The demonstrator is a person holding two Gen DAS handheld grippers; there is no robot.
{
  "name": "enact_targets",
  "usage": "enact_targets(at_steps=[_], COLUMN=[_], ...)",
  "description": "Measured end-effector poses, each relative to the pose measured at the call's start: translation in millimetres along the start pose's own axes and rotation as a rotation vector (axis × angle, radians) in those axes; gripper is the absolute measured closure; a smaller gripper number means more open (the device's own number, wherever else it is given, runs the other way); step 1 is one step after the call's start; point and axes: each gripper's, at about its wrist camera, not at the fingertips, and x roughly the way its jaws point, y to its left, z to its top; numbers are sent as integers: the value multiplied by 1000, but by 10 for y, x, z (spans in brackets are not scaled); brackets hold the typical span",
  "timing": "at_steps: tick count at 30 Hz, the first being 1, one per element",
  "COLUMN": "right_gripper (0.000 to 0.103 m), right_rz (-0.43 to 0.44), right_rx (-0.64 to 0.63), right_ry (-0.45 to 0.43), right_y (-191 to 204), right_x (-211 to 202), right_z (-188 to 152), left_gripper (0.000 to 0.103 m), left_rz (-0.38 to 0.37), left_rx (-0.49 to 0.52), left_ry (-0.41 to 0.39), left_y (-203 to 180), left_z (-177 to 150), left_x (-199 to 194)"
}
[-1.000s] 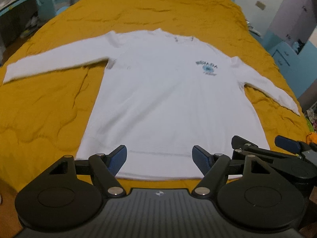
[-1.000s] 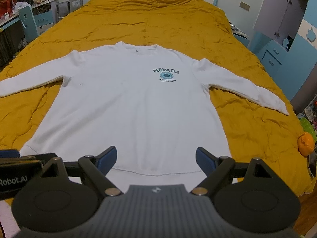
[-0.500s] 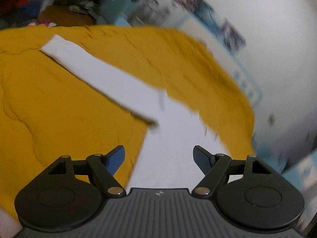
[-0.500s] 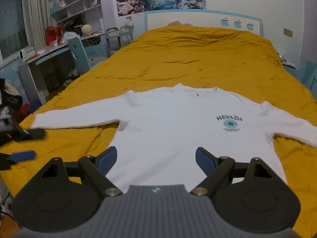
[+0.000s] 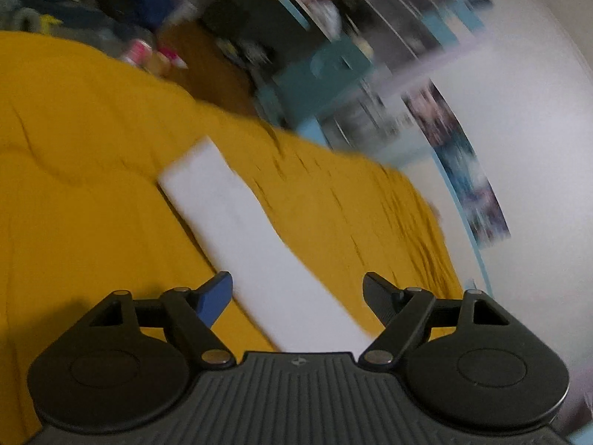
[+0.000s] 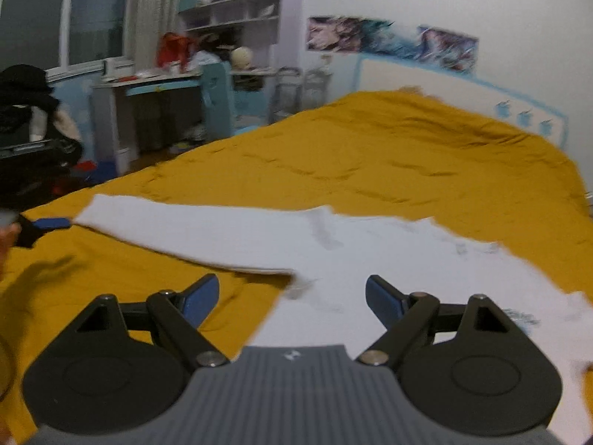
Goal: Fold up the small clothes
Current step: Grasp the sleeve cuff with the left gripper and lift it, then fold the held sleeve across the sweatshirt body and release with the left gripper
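A white long-sleeved sweatshirt [image 6: 370,259] lies flat on the yellow bedspread [image 6: 370,155]. In the blurred, tilted left wrist view its sleeve [image 5: 229,215] runs from between my fingers up to the cuff. My left gripper [image 5: 296,282] hovers open over that sleeve, with nothing pressed between the pads. My right gripper [image 6: 292,283] is open above the armpit, where the sleeve [image 6: 185,230] meets the body. In the right wrist view a blue fingertip [image 6: 52,222] of the left gripper shows just beside the cuff.
Beyond the bed's left side stand a desk [image 6: 148,89], a blue chair [image 6: 218,100] and wall shelves [image 6: 229,0]. Dark clothes [image 6: 26,96] are piled at far left. The headboard [image 6: 444,85] closes the far end. Bare bedspread [image 5: 92,148] surrounds the sleeve.
Both grippers left the sweatshirt's hem and swung left. The left one rolled and now hangs over the left sleeve near the cuff; the right one now faces the armpit. Both stayed open.
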Motion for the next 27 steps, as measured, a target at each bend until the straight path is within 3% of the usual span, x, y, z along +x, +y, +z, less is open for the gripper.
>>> enact_targets(at_steps=[2, 4, 9, 15, 17, 19, 21, 22, 27], right_gripper=[21, 21, 21, 21, 21, 21, 21, 21, 21], right_rz=[5, 28, 61, 45, 39, 32, 27, 23, 3], right_rx=[16, 13, -5, 22, 15, 9, 12, 14, 45], right_ry=[20, 51, 118, 195, 209, 225, 249, 259, 279], right_y=[76, 150, 258, 216, 196, 170, 138, 120, -74], right_x=[98, 189, 389, 555, 599, 643, 677, 694, 667], right_z=[-17, -58, -203, -296, -333, -367, -402, -422, -504], left_gripper=[11, 11, 11, 12, 27, 60, 87, 93, 95], left_rz=[21, 34, 92, 56, 32, 20, 10, -1, -61], left_rx=[-66, -125, -148, -195, -213, -239, -239, -237, -149], left_ry=[-45, -28, -62, -91, -111, -126, -136, -135, -138], left_y=[145, 271, 354, 455, 444, 459, 464, 455, 104], left_z=[60, 109, 62, 66, 63, 74, 66, 70, 49], left_x=[144, 328, 593, 804, 795, 805, 833, 859, 851])
